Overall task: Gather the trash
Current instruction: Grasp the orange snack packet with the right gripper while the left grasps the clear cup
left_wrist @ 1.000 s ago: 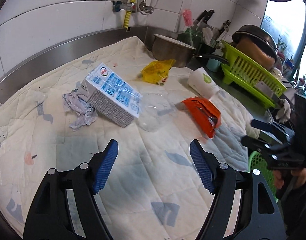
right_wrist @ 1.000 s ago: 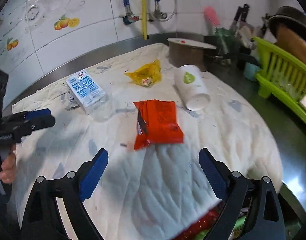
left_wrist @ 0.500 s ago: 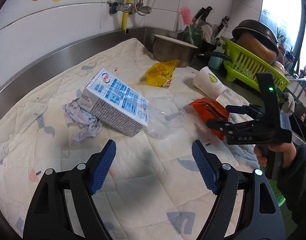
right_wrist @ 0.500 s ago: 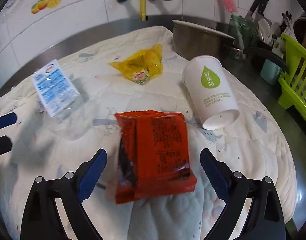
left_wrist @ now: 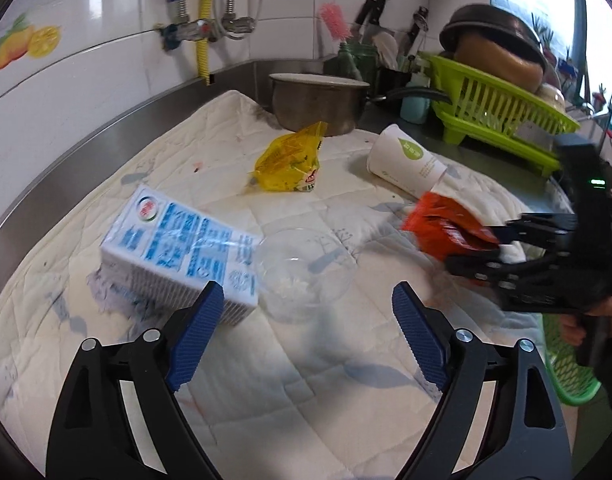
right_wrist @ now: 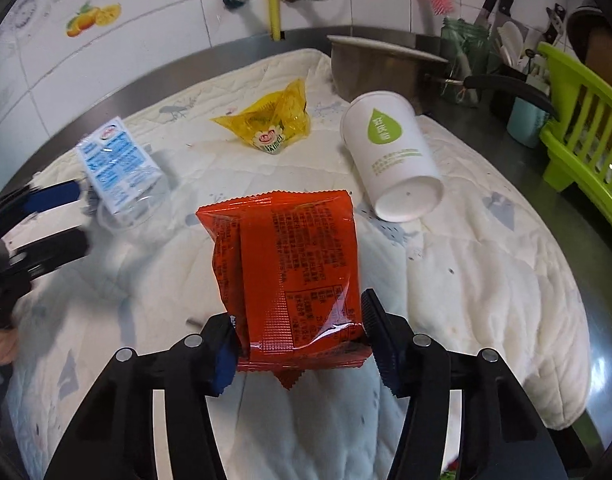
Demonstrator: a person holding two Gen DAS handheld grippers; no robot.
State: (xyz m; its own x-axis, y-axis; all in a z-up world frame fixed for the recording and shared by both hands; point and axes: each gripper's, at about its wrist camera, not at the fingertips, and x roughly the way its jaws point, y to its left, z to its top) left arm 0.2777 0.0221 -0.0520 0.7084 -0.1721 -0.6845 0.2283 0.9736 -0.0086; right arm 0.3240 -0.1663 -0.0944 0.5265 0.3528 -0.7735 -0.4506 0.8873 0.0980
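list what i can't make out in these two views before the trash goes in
- Crumpled tissue: left wrist view, mostly hidden under the milk carton.
- Green basket: left wrist view, cut off by the right gripper.
- Orange snack packet: right wrist view, contents hidden by the wrapper.
- Left gripper: right wrist view, blurred.
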